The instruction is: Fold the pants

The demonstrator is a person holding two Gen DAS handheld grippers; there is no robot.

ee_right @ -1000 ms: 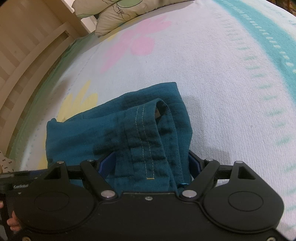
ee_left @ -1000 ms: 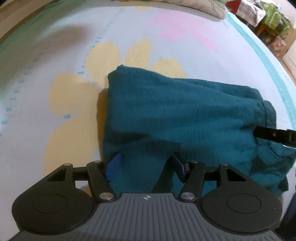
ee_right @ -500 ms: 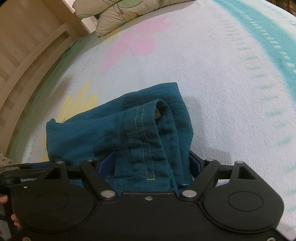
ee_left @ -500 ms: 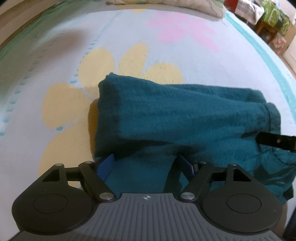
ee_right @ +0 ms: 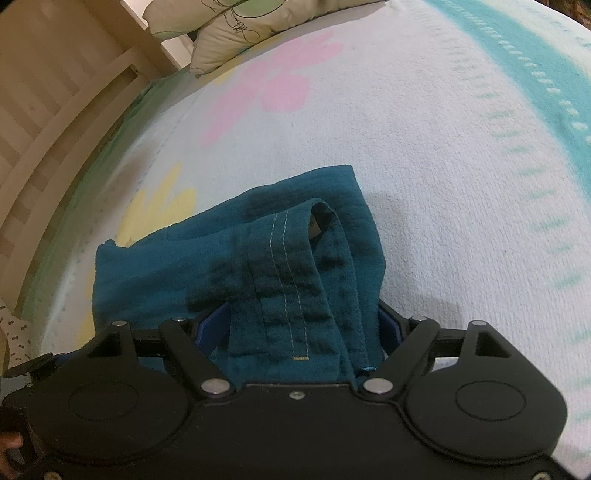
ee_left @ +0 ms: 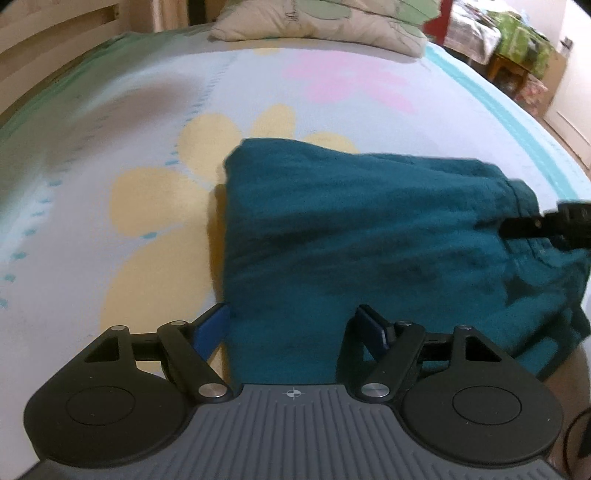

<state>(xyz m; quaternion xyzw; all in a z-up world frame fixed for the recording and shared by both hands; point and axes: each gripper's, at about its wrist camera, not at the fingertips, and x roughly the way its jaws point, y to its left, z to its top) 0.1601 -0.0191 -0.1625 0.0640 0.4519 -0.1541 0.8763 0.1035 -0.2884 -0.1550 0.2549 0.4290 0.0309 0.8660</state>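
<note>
Teal pants (ee_left: 369,236) lie folded in a thick bundle on the flowered bedspread. My left gripper (ee_left: 291,328) is open, its blue pads on either side of the bundle's near left edge. My right gripper (ee_right: 303,328) is open too, with the stitched waistband end (ee_right: 291,280) lying between its blue pads. In the left wrist view the right gripper's black finger (ee_left: 543,225) shows at the right end of the pants. Whether the pads touch the cloth is hidden.
The bedspread (ee_left: 110,147) is pale with yellow and pink flowers and a teal stripe (ee_right: 535,66) on the right. A pillow (ee_left: 321,22) lies at the head. A wooden headboard (ee_right: 48,110) stands to the left. Cluttered furniture (ee_left: 517,51) stands beyond the bed.
The left gripper has pulled back and tilted up, so more of the bed head shows and the pants' left edge sits nearer its left pad. The right gripper has barely moved.
</note>
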